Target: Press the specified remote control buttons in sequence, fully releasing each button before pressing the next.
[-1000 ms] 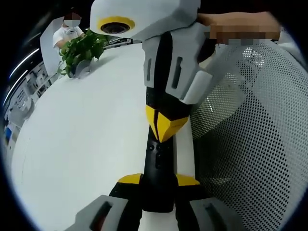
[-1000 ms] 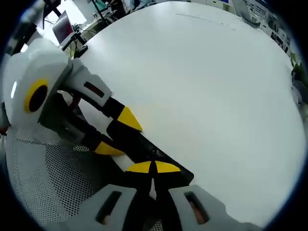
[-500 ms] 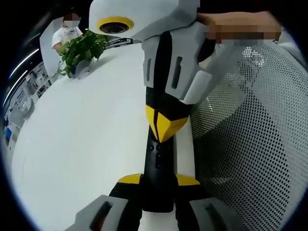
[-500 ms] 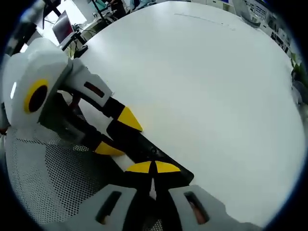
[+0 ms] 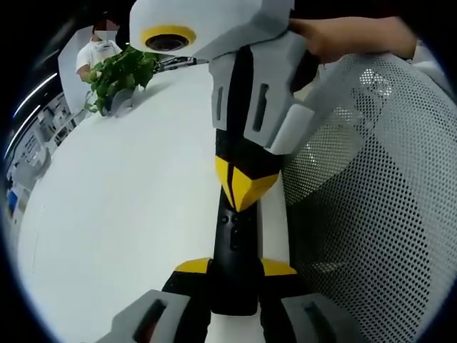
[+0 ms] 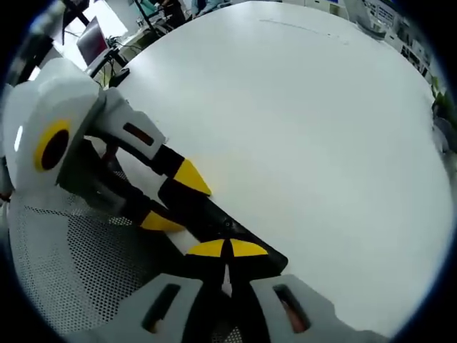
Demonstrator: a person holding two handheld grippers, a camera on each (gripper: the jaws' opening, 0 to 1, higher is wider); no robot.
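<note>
A slim black remote (image 5: 233, 239) lies lengthwise at the near edge of the white table (image 5: 121, 200). In the left gripper view my left gripper (image 5: 234, 267) is shut on the remote's near end, a yellow tip on each side. My right gripper (image 5: 243, 187) comes down from above, shut, with its joined yellow tips resting on the remote's upper face. In the right gripper view the right gripper (image 6: 227, 249) has both tips pressed together on the remote (image 6: 214, 221). There the left gripper (image 6: 176, 200) clamps the remote from the left. A hand (image 5: 343, 36) holds the right gripper's body.
A white mesh chair back (image 5: 371, 200) stands close on the right of the remote, also seen as the mesh chair (image 6: 71, 264) at lower left. A potted plant (image 5: 121, 75) and a seated person (image 5: 100, 46) are at the table's far end. A screen (image 6: 93, 39) stands beyond the table.
</note>
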